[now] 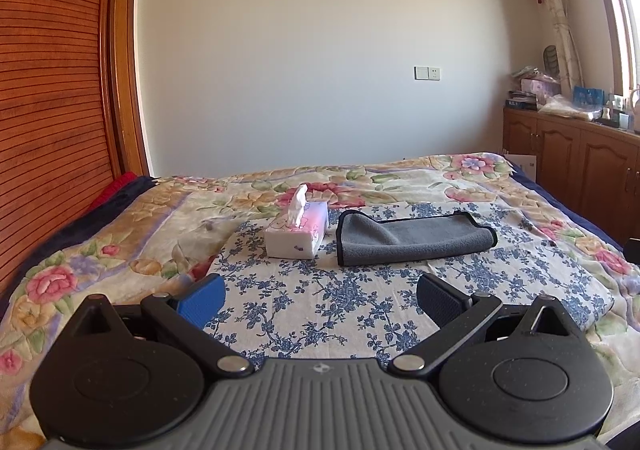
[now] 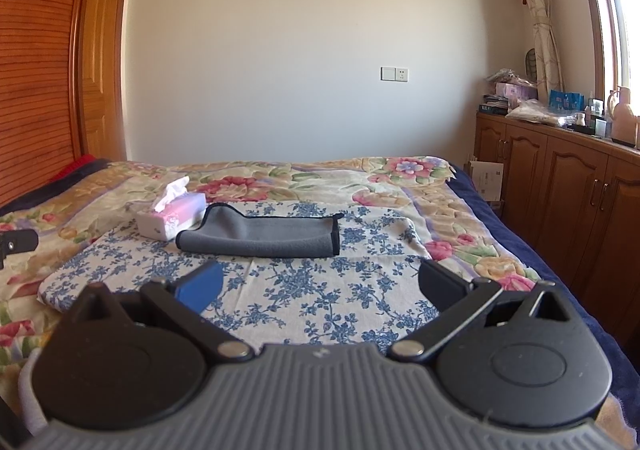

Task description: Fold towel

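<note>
On the bed (image 1: 132,242), in the left wrist view, the grey towel (image 1: 416,240) lies doubled over just beside the tissue box (image 1: 298,234); the left tongs (image 1: 320,302) hover released, well short of it; in the right wrist view the right tongs (image 2: 320,290) gape likewise, probably poised for the next fold.

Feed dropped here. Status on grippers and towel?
Left gripper open, right gripper open, both empty. Grey towel already folded over, on bed. Tissue box beside its left end.
</note>
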### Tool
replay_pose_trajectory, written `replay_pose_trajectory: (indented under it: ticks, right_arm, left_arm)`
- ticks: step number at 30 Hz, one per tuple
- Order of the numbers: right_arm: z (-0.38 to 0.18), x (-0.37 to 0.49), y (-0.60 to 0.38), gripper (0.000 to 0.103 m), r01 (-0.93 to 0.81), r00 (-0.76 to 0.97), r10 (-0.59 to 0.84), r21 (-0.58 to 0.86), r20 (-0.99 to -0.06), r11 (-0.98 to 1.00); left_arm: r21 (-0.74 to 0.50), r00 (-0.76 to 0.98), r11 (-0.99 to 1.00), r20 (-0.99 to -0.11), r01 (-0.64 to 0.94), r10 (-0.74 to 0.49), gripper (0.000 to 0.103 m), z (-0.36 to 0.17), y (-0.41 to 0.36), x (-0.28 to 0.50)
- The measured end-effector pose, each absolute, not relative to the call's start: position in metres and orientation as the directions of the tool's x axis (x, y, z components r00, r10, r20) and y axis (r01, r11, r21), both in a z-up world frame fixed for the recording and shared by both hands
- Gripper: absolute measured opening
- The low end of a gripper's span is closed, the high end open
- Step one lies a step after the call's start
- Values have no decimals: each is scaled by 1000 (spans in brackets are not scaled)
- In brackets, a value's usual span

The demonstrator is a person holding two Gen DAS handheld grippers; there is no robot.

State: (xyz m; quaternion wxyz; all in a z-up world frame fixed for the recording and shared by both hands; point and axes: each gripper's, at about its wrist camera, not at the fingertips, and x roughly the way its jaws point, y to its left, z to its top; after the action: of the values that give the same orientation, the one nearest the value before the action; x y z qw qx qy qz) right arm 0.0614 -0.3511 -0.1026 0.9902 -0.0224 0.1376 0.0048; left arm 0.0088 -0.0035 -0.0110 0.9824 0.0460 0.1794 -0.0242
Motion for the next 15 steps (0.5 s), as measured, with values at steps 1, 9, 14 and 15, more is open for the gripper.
replay_pose_trajectory:
  ticks: [1, 9, 14, 15]
  right_arm:
    - [-103, 61, -351, 103, -16, 962, 4, -43, -273, 999]
    - [-103, 62, -351, 103, -16, 962, 4, -43, -273, 999]
    - [-103, 62, -351, 103, -15, 962, 3, -43, -273, 999]
    - [-103, 62, -351, 103, -16, 962, 3, -42, -273, 999]
  left_arm:
    - [82, 935, 995, -354, 64, -31, 103, -11, -4, 9]
    - [82, 934, 995, -355, 63, -30, 103, -11, -4, 9]
    - [85, 935, 994, -353, 64, -30, 103, -11, -4, 8]
    - [85, 935, 994, -354, 64, -30, 103, -11, -4, 8]
